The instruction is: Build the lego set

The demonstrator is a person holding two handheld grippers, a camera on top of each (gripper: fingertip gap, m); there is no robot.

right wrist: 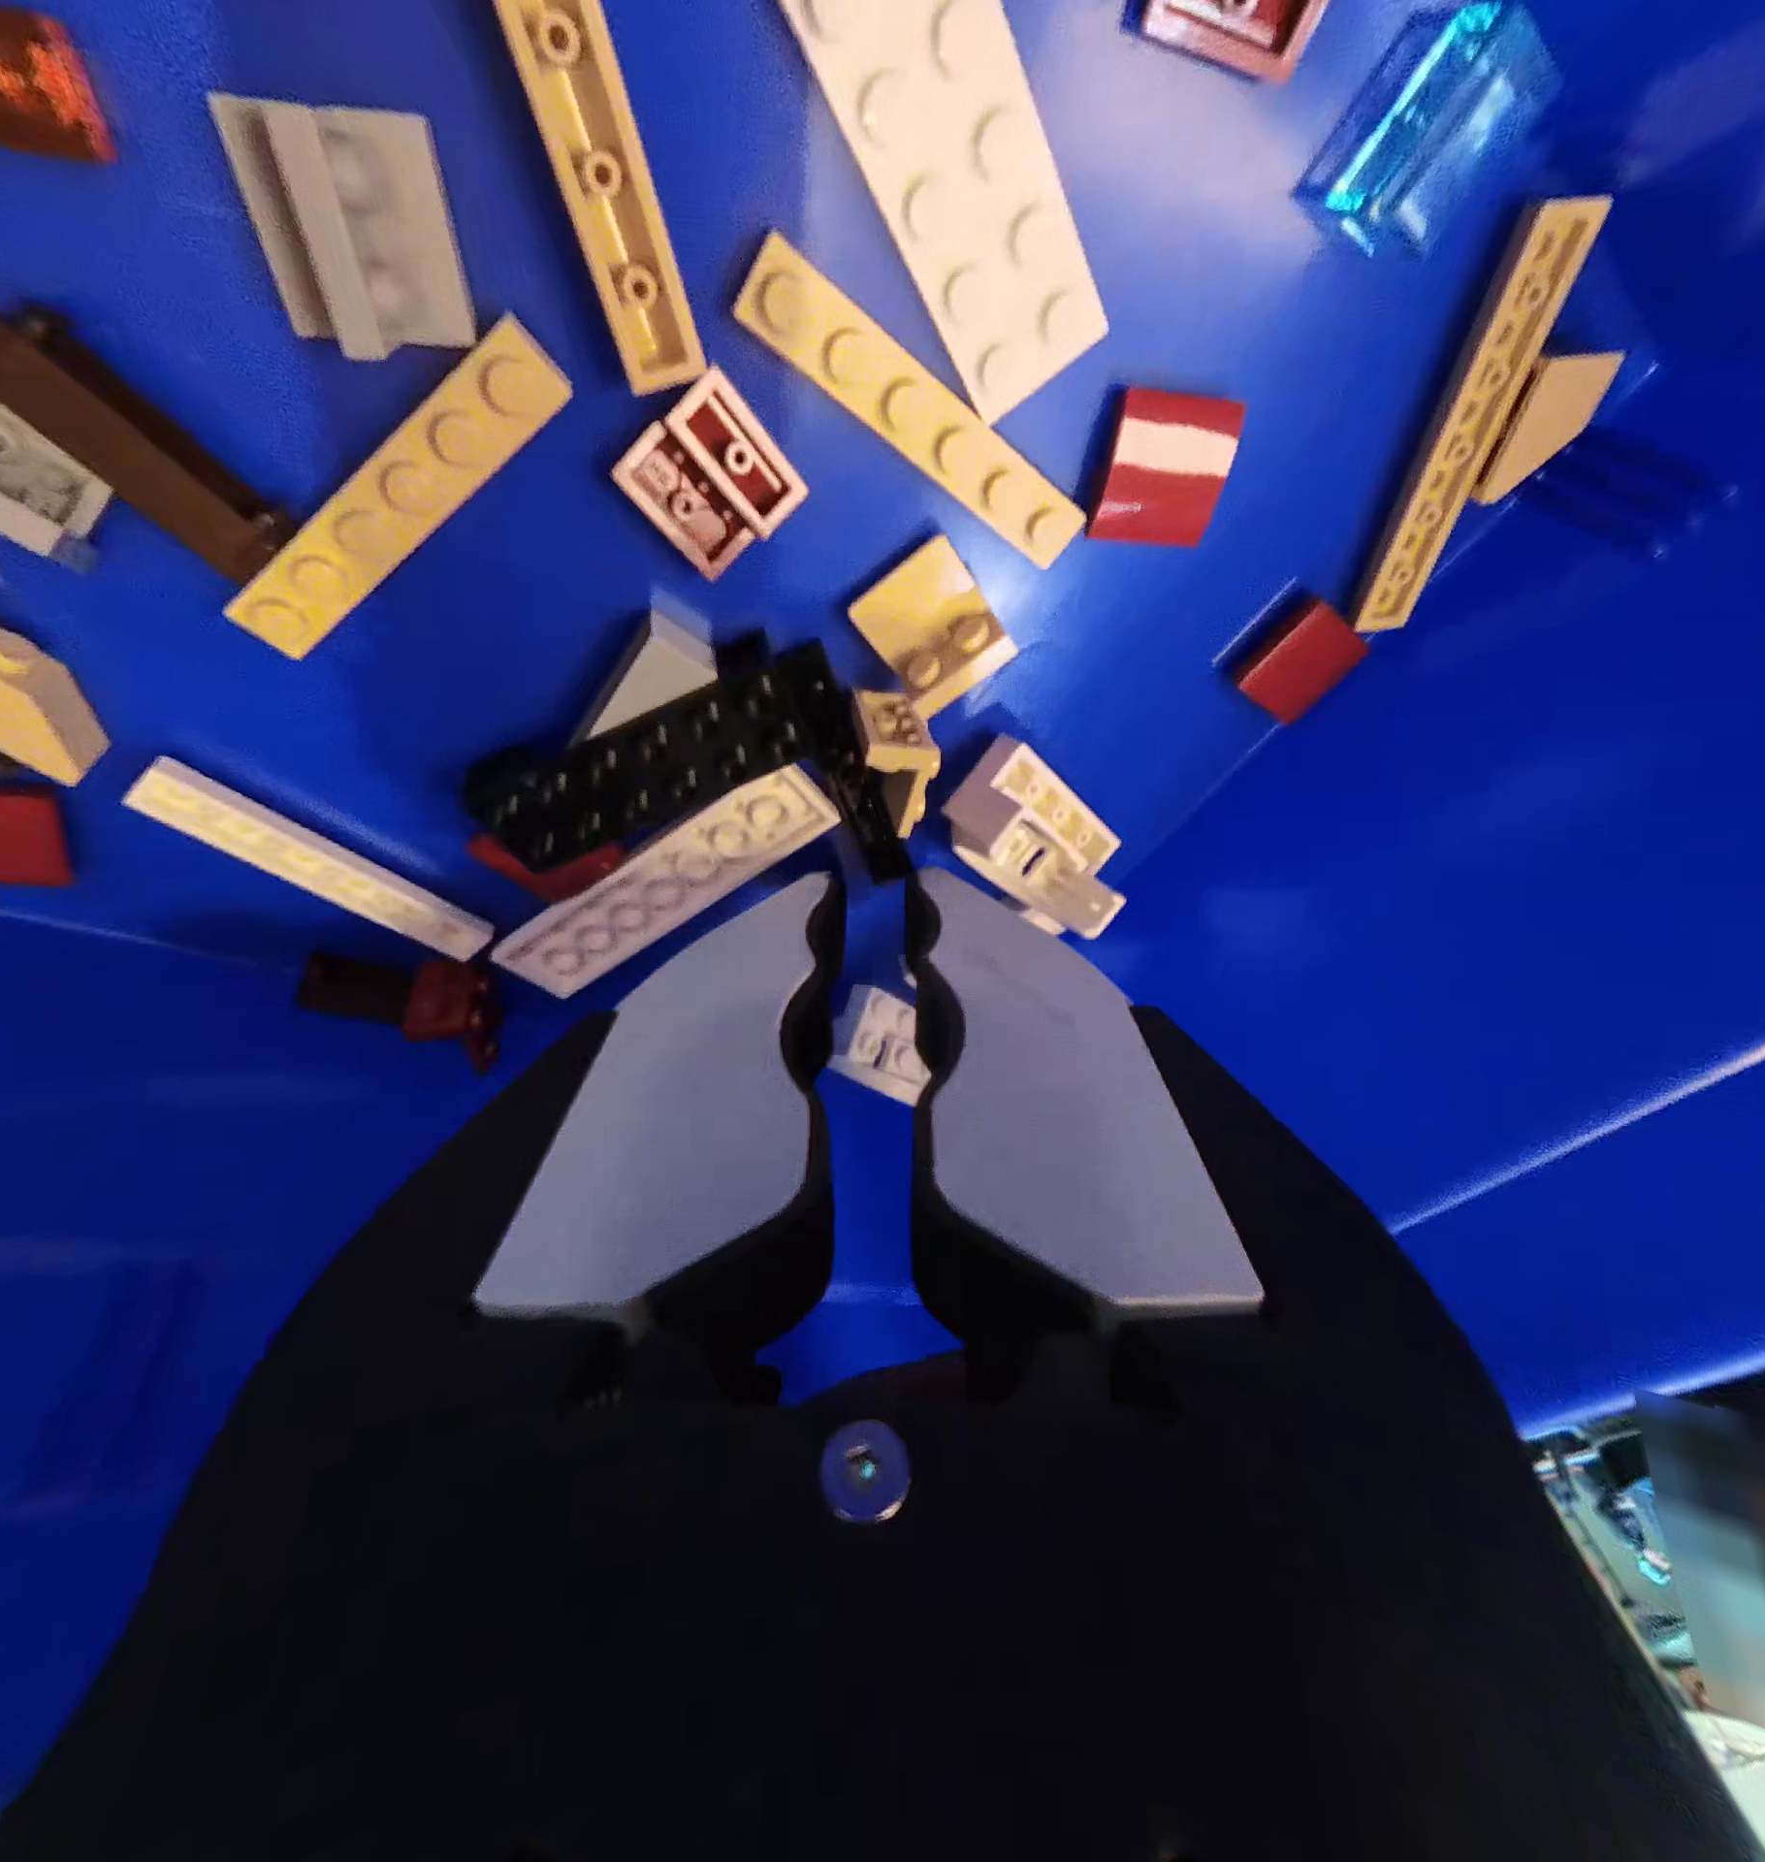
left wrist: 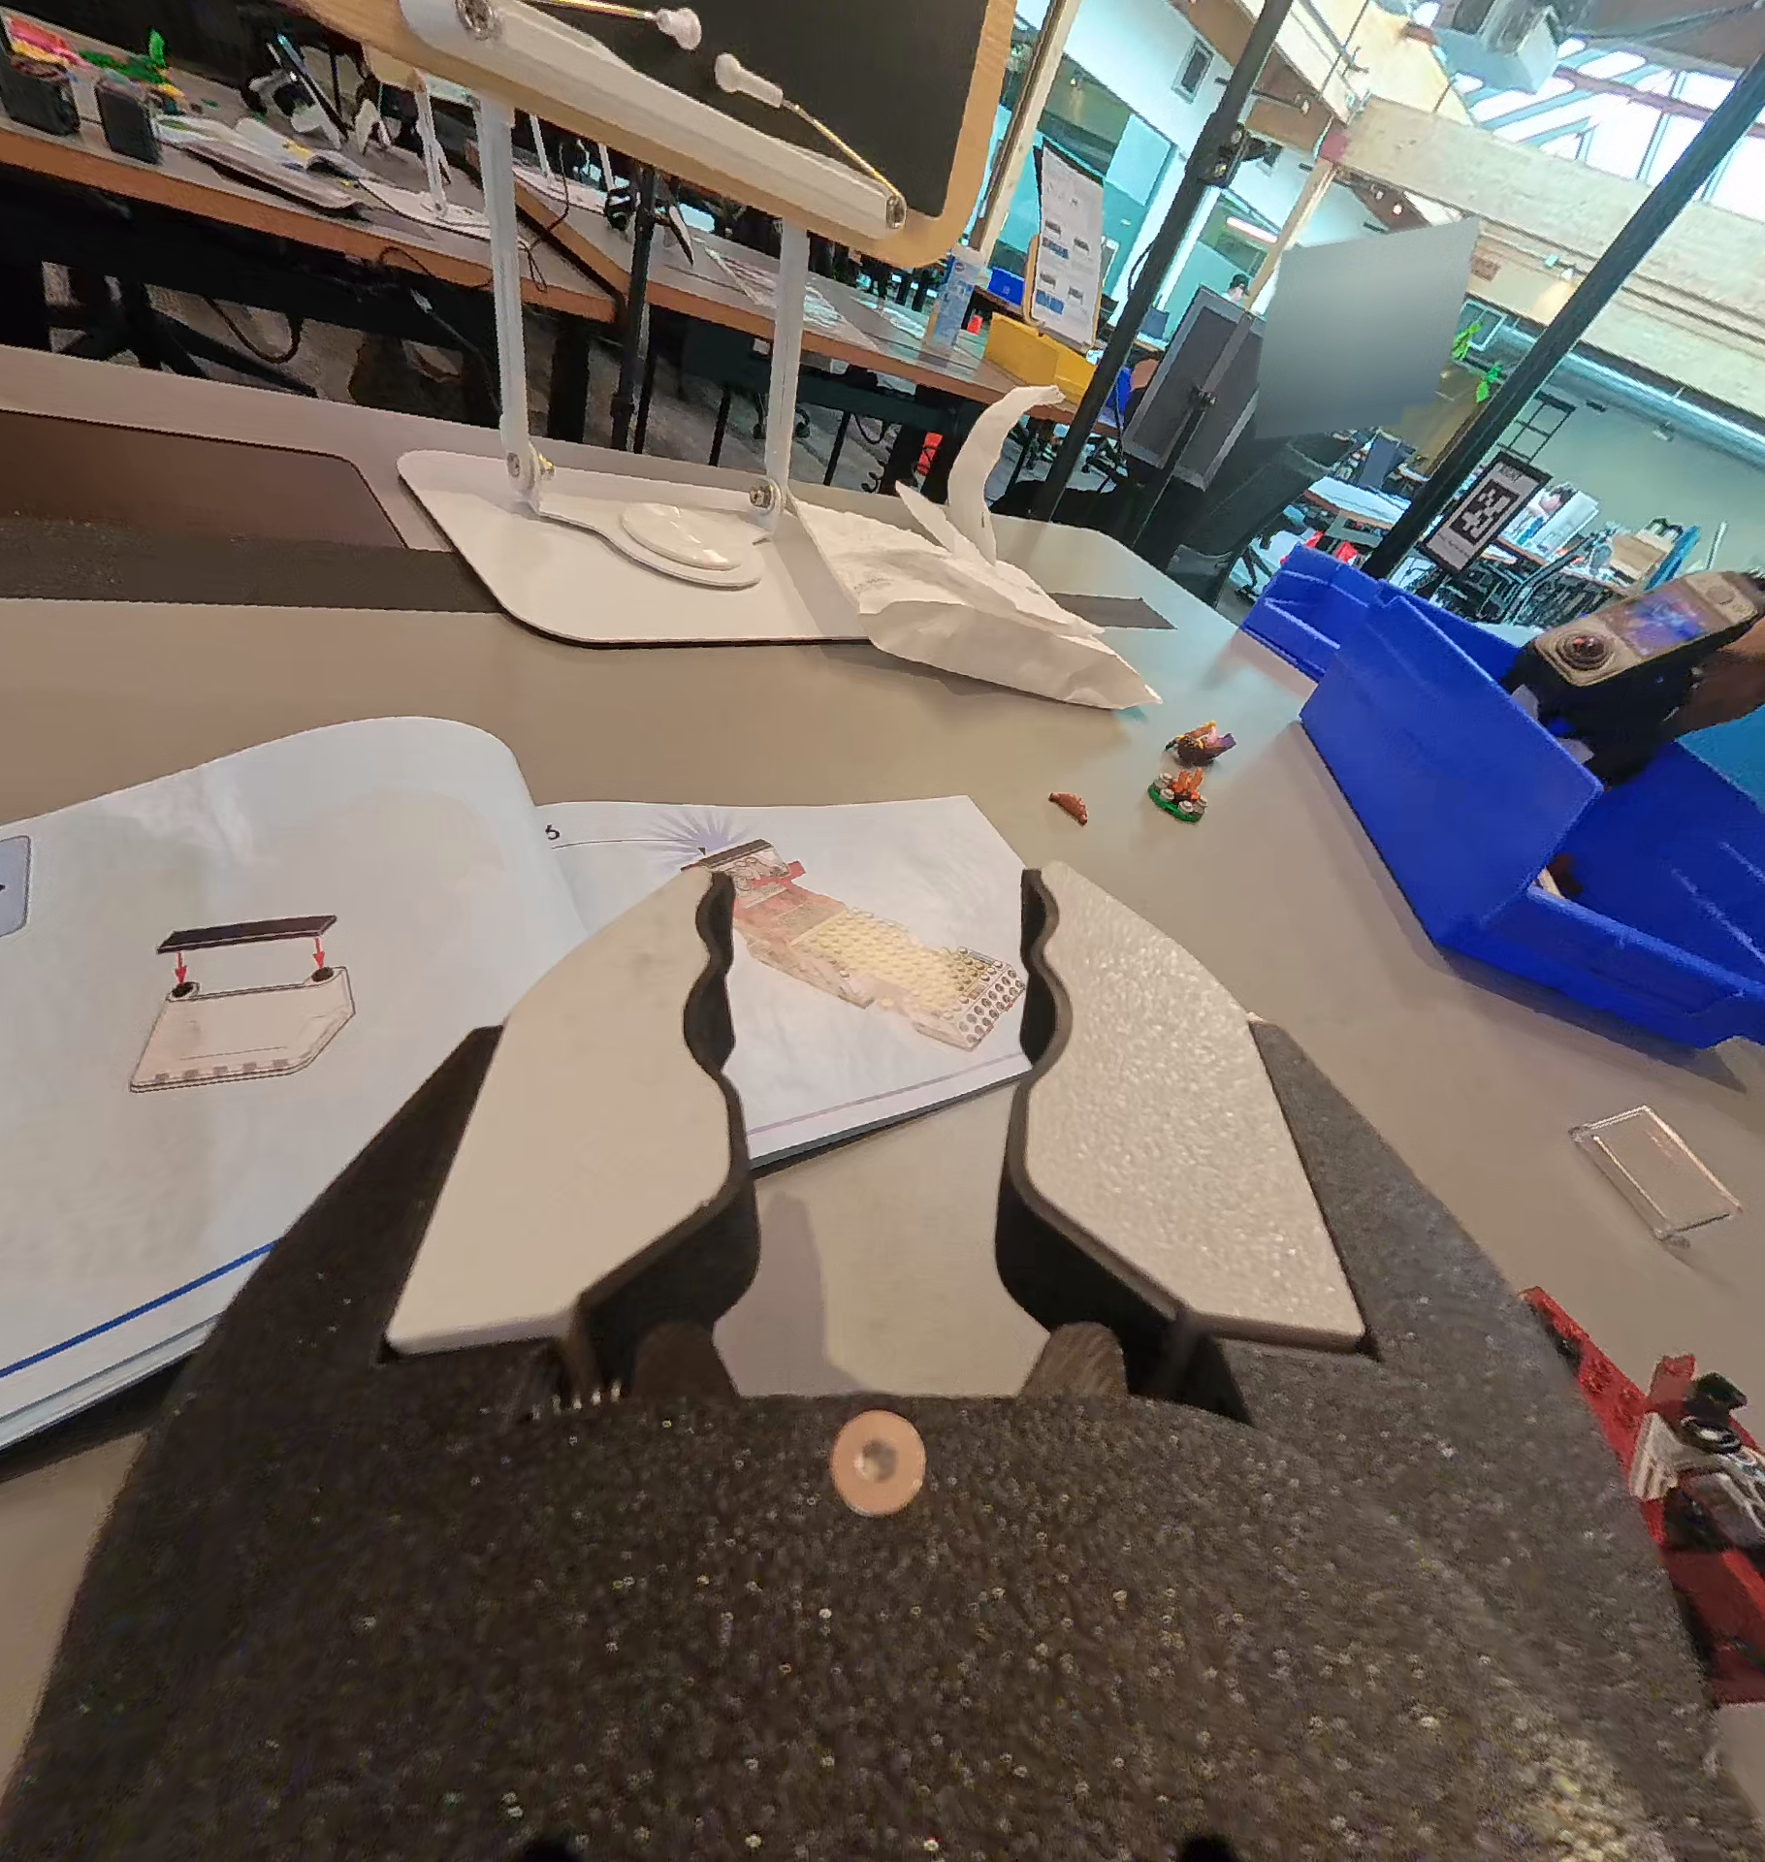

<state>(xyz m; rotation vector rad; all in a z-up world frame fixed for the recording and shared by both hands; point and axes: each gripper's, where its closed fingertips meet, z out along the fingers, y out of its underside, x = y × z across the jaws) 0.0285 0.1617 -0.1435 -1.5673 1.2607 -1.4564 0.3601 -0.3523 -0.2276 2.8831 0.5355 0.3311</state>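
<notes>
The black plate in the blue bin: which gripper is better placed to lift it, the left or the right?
Probably the right gripper: it is inside the blue bin, jaws narrow, tips at the black plate. The left gripper hangs open over the booklet.

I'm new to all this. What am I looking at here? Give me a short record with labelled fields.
Setting: grey table in a busy workshop
Left gripper: open, holding nothing, hovering over an open instruction booklet
Right gripper: inside a blue bin, fingers nearly closed around the end of a black brick piece; firm grip unclear
Bin contents: loose tan, white, red and black bricks
Also on table: white stand, crumpled paper bag
</notes>
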